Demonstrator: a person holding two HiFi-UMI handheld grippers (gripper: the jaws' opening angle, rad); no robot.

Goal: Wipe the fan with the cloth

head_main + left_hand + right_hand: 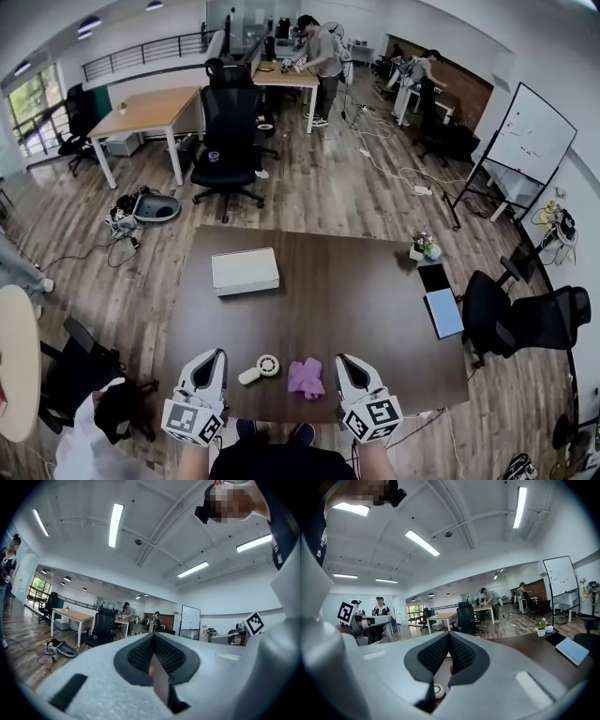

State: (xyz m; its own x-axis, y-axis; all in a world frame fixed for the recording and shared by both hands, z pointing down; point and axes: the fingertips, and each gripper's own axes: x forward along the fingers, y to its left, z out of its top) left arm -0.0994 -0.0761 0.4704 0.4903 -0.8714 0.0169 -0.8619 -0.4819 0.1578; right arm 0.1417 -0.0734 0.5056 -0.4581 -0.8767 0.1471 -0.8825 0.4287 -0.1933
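A small white hand-held fan (260, 368) lies flat near the front edge of the dark brown table (356, 291). Just to its right sits a crumpled purple cloth (306, 377). My left gripper (218, 356) hovers at the table's front edge, left of the fan, jaws shut and empty. My right gripper (341, 361) hangs right of the cloth, also shut with nothing held. In the right gripper view a bit of the fan (438, 691) peeks below the closed jaws. The left gripper view looks level across the room; neither fan nor cloth shows there.
A white flat box (245, 271) lies at the table's left middle. A small flower pot (425, 247), a black tablet (433, 277) and a blue notebook (444, 312) sit along the right edge. Black office chairs (525, 319) stand to the right and beyond the table.
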